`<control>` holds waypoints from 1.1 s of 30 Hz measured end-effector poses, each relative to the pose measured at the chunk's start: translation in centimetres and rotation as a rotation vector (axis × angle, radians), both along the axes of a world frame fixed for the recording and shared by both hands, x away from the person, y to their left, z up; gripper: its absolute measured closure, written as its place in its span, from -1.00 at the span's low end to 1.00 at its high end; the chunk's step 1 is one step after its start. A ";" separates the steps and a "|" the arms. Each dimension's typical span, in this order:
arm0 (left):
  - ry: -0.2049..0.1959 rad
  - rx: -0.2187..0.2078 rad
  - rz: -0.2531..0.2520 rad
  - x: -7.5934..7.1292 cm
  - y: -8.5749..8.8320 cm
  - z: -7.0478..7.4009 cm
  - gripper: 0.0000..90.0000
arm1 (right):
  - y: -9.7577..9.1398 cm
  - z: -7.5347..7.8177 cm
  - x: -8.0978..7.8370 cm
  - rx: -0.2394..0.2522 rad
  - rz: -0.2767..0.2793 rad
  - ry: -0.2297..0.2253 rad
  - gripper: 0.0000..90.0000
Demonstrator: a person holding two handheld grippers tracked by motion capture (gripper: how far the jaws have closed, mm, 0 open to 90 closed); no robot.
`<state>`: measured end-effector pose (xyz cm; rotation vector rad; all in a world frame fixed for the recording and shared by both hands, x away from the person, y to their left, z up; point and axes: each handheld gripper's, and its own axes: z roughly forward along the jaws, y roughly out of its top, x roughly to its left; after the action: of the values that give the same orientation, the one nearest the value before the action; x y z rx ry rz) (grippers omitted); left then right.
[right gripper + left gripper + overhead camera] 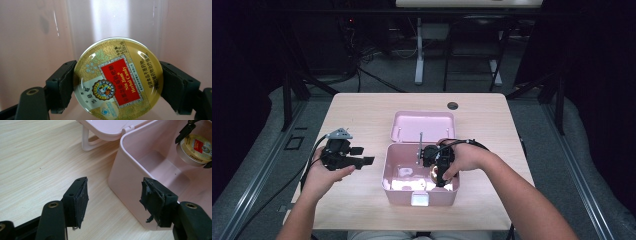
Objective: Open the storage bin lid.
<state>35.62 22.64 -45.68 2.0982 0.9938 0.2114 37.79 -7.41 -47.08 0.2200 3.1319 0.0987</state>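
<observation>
A pink plastic box stands open at mid-table, its lid folded back behind it. My right gripper reaches down into the box and is shut on a round gold candy tin with a red label; both pads press its rim. The left gripper view shows the same tin low inside the box. My left gripper hovers open left of the box, nothing between its fingers.
A light wooden table carries the box. A small white object lies on the box floor, and a thin upright rod rises at the box's rear. A dark grommet hole marks the table's far edge.
</observation>
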 end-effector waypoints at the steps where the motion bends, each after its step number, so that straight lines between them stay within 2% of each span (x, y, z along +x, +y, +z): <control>1: 0.001 0.001 0.000 0.0 0.0 0.0 -0.15 | 0.0 -0.1 0.0 -0.004 -0.001 0.001 -0.56; 12: 0.002 -0.004 0.004 0.0 0.1 0.0 -0.15 | 0.0 -1.5 0.1 -0.005 0.006 0.023 -0.56; 33: 0.005 0.001 0.002 0.1 0.1 -0.1 -0.15 | -0.5 -2.9 -0.1 0.006 0.050 0.001 -0.56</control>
<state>35.68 22.70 -45.75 2.1002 0.9987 0.2078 37.72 -7.88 -49.98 0.1425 3.1392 0.1082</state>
